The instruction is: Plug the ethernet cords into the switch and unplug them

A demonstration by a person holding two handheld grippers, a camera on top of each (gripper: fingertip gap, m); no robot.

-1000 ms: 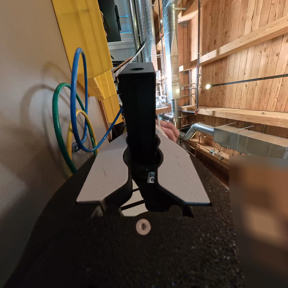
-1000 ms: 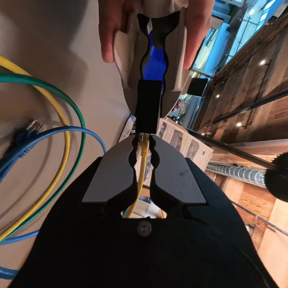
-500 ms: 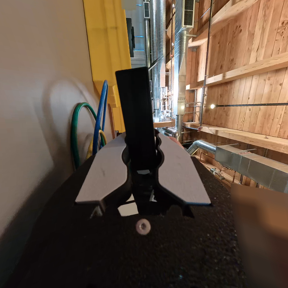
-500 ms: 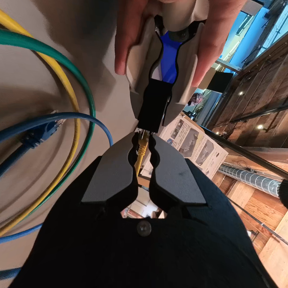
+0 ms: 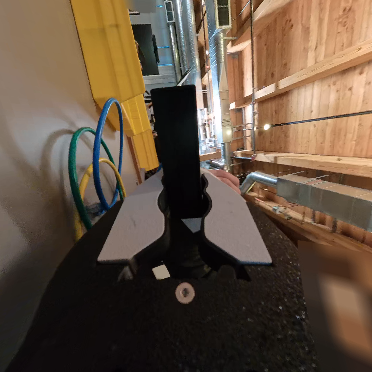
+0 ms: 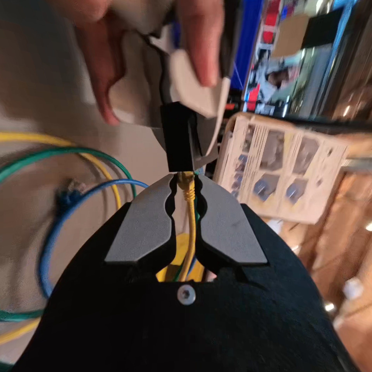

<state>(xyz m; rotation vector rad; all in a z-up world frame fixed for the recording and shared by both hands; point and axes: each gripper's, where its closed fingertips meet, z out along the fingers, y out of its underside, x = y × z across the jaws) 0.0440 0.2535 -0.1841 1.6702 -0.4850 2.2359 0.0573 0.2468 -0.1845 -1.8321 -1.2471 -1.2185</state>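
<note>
My left gripper (image 5: 182, 193) is clamped on the switch (image 5: 177, 149), a black box sticking straight out toward 12 o'clock between the grey fingers (image 5: 138, 219). Fingers are closed down to the width of the box and pressing both of its sides

In the right wrist view the same switch (image 6: 180, 138) hangs at 12 o'clock, held by the left gripper (image 6: 181, 112) with my hand (image 6: 153, 50) wrapped round it. That view is motion-blurred

My right gripper (image 6: 185, 181) is pinched on the yellow ethernet cord (image 6: 190, 221) just behind its plug (image 6: 185, 178). The gap between the fingers is narrow, only cord-wide. The plug tip is touching the bottom face of the switch; can't tell from the blur whether it's seated in a port or just butted against it

Loose cabling lies on the beige table (image 5: 36, 100):
- green cord (image 5: 73, 181), loop at 9 o'clock of the switch in the left view
- blue cord (image 5: 120, 128), loop just beside the green one, its free plug (image 6: 66, 198) lying on the table at 9 o'clock in the right view
- the rest of the yellow cord looping under both

Yellow bin (image 5: 112, 60) at 11 o'clock in the left view. Printed sheet with photos (image 6: 281, 171) at 3 o'clock in the right view
</note>
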